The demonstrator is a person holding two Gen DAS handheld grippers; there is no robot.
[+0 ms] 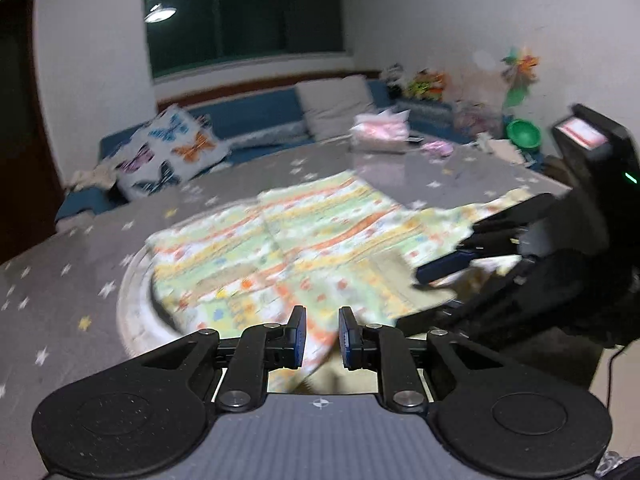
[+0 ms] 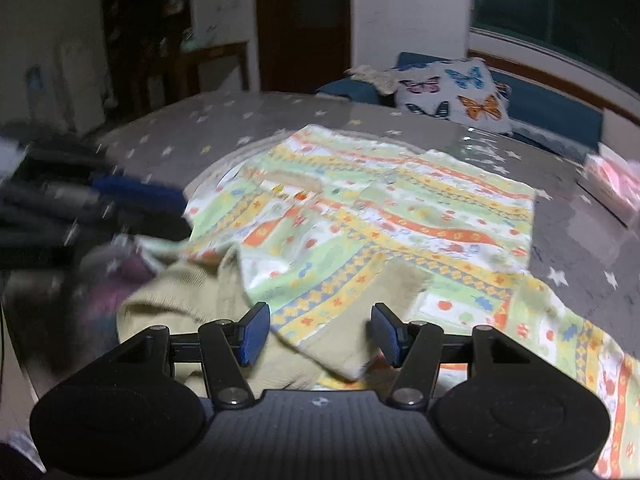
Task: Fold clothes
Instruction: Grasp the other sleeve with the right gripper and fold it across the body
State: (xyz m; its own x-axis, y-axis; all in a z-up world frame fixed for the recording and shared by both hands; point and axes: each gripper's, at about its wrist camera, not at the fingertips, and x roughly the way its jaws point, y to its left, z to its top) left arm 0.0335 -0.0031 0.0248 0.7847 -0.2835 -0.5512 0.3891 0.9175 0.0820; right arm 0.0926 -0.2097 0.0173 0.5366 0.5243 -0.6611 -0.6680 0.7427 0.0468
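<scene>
Patterned garment point(image 1: 288, 248) lies ahead of both grippers; left gripper point(image 1: 322, 336) stands narrowly parted, gripping nothing, right gripper point(image 2: 320, 332) half spread above its hem.

Grey starred tabletop point(image 1: 60, 280) lies bare left of the garment point(image 1: 280, 248); butterfly cushion point(image 1: 172, 152) behind.
</scene>
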